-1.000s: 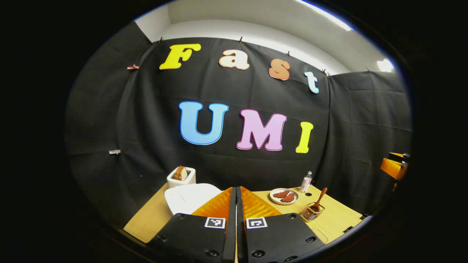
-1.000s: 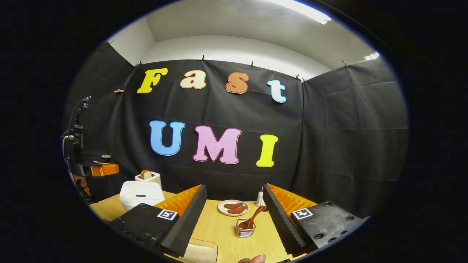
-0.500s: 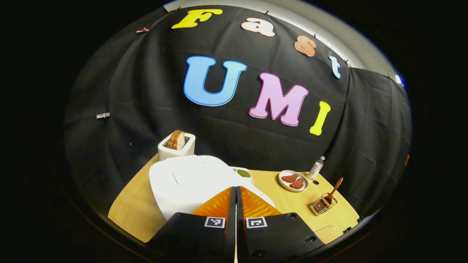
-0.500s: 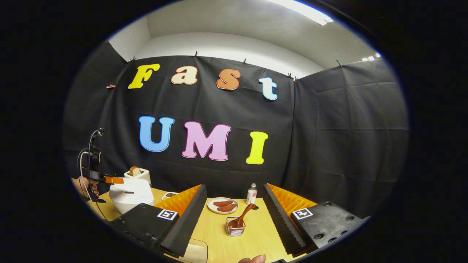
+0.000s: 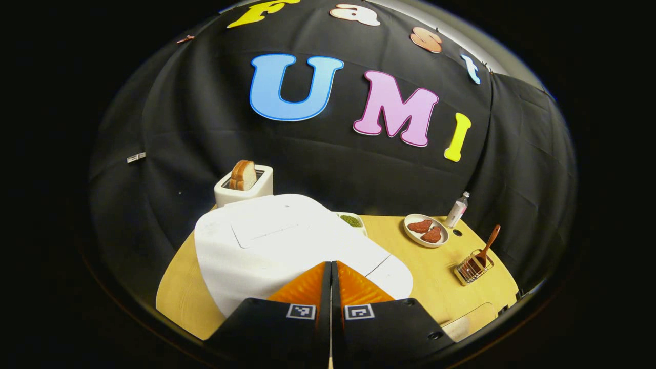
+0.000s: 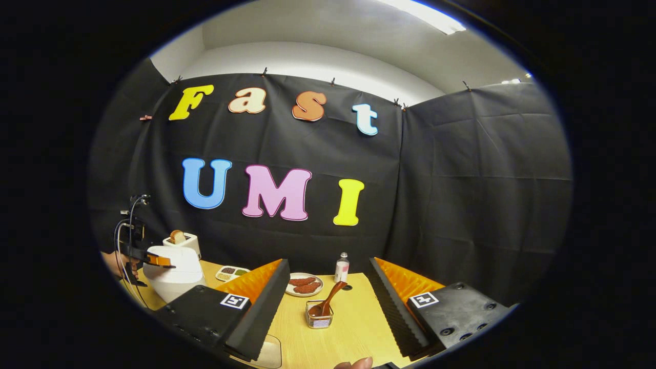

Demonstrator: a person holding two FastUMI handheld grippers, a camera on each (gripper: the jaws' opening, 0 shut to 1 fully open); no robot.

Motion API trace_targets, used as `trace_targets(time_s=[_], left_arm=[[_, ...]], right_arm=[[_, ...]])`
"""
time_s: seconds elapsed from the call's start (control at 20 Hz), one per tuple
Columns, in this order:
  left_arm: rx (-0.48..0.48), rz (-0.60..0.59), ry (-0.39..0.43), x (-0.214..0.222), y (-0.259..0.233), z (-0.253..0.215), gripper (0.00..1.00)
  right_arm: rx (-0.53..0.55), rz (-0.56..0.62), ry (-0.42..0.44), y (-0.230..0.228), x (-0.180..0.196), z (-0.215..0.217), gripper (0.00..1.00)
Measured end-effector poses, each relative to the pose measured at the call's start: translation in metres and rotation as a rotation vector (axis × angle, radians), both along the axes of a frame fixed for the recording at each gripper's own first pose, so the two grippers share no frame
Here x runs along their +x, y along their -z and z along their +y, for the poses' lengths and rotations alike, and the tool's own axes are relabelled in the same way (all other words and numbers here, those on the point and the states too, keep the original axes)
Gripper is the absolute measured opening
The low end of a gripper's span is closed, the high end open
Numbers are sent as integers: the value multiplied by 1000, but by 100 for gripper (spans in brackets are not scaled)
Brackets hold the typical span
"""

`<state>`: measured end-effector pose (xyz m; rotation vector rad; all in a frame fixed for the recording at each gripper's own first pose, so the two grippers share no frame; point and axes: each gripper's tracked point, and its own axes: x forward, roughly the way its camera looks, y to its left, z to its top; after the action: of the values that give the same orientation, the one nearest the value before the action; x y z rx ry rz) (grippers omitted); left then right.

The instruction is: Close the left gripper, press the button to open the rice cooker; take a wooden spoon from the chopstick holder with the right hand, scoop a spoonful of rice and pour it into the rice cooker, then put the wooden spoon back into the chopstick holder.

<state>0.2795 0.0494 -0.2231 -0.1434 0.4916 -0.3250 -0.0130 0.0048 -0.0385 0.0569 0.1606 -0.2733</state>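
Closing in on the rice cooker [image 5: 287, 246], you are holding the left gripper [image 5: 330, 266] clenched with nothing between its fingers, the tips meeting at six o'clock of the left gripper view, just over the cooker's near edge. Its lid is lying flat, so the opening is not done; I cannot tell where the button sits, nor whether the tips are touching the shell.

Behind the cooker, at eleven o'clock, a toaster [image 5: 243, 187] is holding a slice of bread [image 5: 243, 175]. A small dish of grains [image 5: 351, 221] is sitting at the cooker's far right corner, and a plate [image 5: 426, 230] and a bottle [image 5: 457, 209] are standing toward two o'clock.

You are keeping the right gripper [image 6: 328, 284] released and empty, its fingers spread wide. Between them, at six o'clock of the right gripper view, the wooden spoon [image 6: 328, 303] is leaning in the chopstick holder [image 6: 319, 319] on the table [image 6: 353, 333], untouched.

Everything past clenching the left fingers is waiting: pressing the button, taking the spoon, scooping, pouring, returning it.
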Motion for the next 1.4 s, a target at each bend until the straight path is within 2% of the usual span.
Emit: trace_targets(time_s=[0.1,0.4,0.5,0.7,0.9,1.1,1.4], left_arm=[[-2,58,6,-6,15,-2,6],[-36,109,14,-7,17,-3,8],[-1,111,15,-4,14,-2,8],[64,-69,-23,6,-34,3,7],[101,-196,-71,17,-77,15,7],[99,-323,-123,19,-118,26,7],[74,-375,-135,-2,-143,20,6]], right_arm=[[-1,3,6,0,-1,-1,98],[-1,11,10,4,-9,1,98],[-3,5,10,0,-12,1,98],[-14,8,16,-1,-16,-2,97],[5,11,23,1,-21,-5,98],[11,17,20,4,-24,-8,98],[74,34,-17,18,-16,-7,97]])
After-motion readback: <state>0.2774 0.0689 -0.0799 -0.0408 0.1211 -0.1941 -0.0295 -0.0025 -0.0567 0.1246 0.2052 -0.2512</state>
